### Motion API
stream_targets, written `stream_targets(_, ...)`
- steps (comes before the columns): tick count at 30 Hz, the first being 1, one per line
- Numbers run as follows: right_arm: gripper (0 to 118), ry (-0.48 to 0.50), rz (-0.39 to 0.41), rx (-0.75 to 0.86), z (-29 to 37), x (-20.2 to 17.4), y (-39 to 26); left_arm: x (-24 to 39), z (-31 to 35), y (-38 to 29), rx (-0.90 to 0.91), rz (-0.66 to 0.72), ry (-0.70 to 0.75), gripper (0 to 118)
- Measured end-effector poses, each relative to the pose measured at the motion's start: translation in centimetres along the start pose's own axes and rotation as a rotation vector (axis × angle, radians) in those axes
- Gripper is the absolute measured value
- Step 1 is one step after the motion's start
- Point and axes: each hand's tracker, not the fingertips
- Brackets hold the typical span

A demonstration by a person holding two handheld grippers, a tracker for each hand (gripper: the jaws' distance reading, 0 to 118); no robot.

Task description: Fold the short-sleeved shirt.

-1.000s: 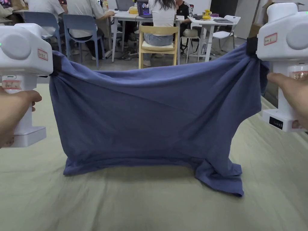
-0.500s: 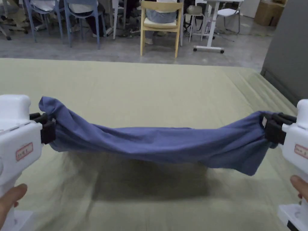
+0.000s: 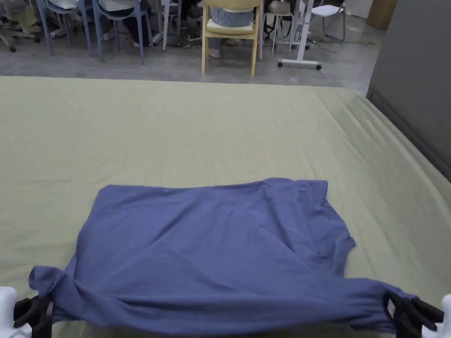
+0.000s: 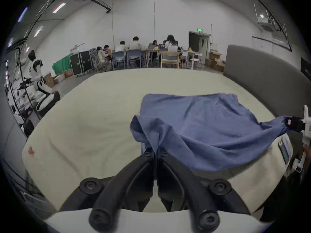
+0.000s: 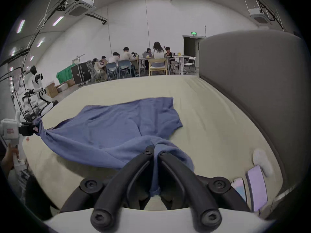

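A blue short-sleeved shirt [image 3: 211, 251] lies spread on the pale green bed [image 3: 220, 132], its far edge flat and its near edge lifted. My left gripper [image 3: 37, 310] is shut on the near left corner of the shirt [image 4: 193, 129] at the bottom left of the head view; its own view shows the cloth pinched between the closed tips of the left gripper [image 4: 155, 154]. My right gripper [image 3: 403, 314] is shut on the near right corner, and in its own view the shirt [image 5: 117, 130] hangs through the tips of the right gripper [image 5: 155, 151].
A grey padded headboard [image 3: 414, 79] rises along the bed's right side. Beyond the bed's far edge stand a wooden chair [image 3: 229, 33], blue chairs [image 3: 119, 22] and tables with several seated people [image 4: 134, 45]. A phone-like object [image 5: 256, 186] lies near the right gripper.
Both grippers came down and toward me with the shirt, from held high and hanging to low near the bed's front. Most of the shirt now lies flat on the bed.
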Motion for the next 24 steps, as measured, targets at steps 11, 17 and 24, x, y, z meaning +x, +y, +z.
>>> stream_targets(11,3,-0.005,0.063,-0.199,4.6,-0.8,-7.0,2.0,2.4,-6.6,-0.179,-0.096,0.024,0)
stream_targets(17,95,0.105,-0.059,-0.322,3.8,-0.4,-4.4,1.3,3.8,-5.5,-0.284,-0.009,-0.056,84)
stream_targets(24,3,0.056,-0.053,-0.313,6.5,-1.7,-1.9,2.4,12.5,-4.0,-0.217,0.041,-0.027,37)
